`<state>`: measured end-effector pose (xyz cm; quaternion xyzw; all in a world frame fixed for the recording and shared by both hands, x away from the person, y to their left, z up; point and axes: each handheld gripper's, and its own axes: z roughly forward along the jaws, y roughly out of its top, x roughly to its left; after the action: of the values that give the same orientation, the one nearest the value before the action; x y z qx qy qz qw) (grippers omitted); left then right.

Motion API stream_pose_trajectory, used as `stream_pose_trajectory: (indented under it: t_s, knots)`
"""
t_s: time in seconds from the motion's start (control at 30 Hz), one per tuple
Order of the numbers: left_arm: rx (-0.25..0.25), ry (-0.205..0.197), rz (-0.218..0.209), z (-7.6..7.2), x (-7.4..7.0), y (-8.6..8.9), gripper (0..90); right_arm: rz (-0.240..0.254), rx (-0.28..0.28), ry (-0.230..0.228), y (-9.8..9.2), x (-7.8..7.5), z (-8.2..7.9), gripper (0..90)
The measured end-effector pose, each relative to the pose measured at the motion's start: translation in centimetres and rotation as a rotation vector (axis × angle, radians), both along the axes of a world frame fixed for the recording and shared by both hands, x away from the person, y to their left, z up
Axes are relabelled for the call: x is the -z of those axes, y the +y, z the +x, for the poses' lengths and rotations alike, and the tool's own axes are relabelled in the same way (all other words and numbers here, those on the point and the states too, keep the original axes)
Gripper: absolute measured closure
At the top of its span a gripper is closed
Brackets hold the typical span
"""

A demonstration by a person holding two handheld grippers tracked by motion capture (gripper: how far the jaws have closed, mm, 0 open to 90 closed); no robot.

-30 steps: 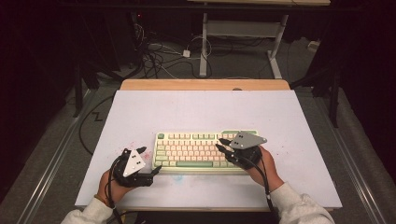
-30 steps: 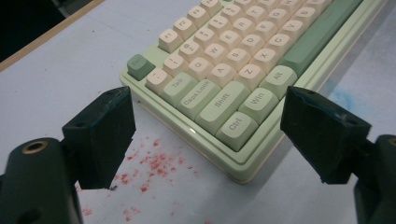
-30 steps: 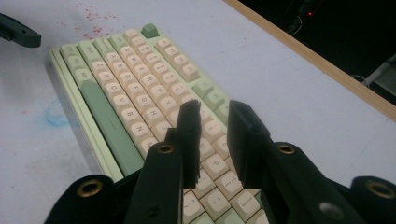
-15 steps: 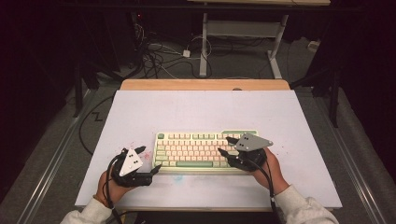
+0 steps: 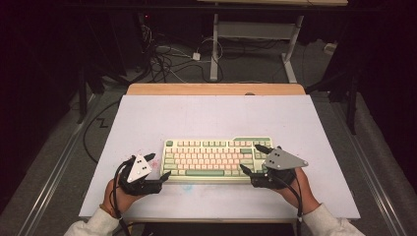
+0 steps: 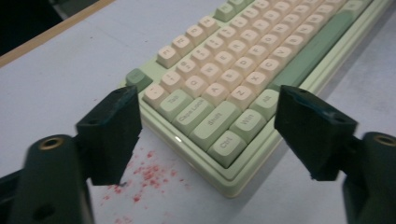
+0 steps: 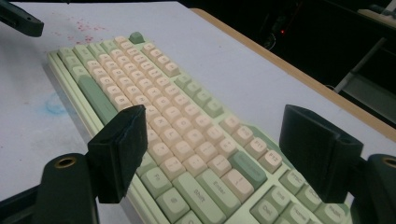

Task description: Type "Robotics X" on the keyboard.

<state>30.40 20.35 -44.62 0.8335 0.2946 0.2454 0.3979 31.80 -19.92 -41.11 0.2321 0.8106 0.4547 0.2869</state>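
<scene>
High view puts your 2 hands at the near edge of the table (image 5: 147, 118), one at each end of the keyboard (image 5: 216, 157), which lies flat near the middle of the mat. Your right gripper (image 5: 255, 158) has just been opening and has slid outward along the keyboard's right end since a second ago; its jaws now stand wide over the right-hand keys with nothing pinched between them. Your left gripper (image 5: 158, 166) has just been closing a little, yet it remains wide, its jaws bracketing the keyboard's near left corner without pressing it. I judge you have let go on the right, so the keyboard rests free; farther back, only bare mat and the wooden edge (image 5: 216, 89).
</scene>
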Motion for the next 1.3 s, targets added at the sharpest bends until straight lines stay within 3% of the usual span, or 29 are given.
stream_pose_trajectory:
  t_s: [0.07,0.17,0.33,0.4,0.77,0.97,1.3]
  knots:
    - [0.022,-0.009,0.003,0.2,-0.3,-0.1,30.9,-0.007,0.012,0.003,-0.5,0.1,-0.3,23.8]
    - [0.061,0.034,0.01,0.7,-0.5,-0.5,48.0,-0.012,0.02,0.002,-1.3,0.2,-0.7,23.8]
    - [0.1,0.038,0.023,1.1,-0.9,-1.6,78.2,-0.034,0.042,-0.001,-2.2,0.6,-1.5,23.8]
    - [0.122,0.044,0.031,1.5,-1.1,-2.2,85.5,-0.035,0.048,-0.004,-2.6,0.8,-1.8,25.2]
    - [0.232,0.096,0.077,3.2,-1.7,-6.5,87.4,-0.054,0.072,0.012,-3.7,1.3,-2.4,24.6]
    - [0.24,0.108,0.099,4.5,-1.8,-8.6,87.4,-0.063,0.069,0.02,-3.7,1.6,-2.4,25.0]
    - [0.284,0.159,0.13,5.5,-1.1,-10.9,87.4,-0.079,0.069,0.029,-3.7,1.8,-2.3,25.0]
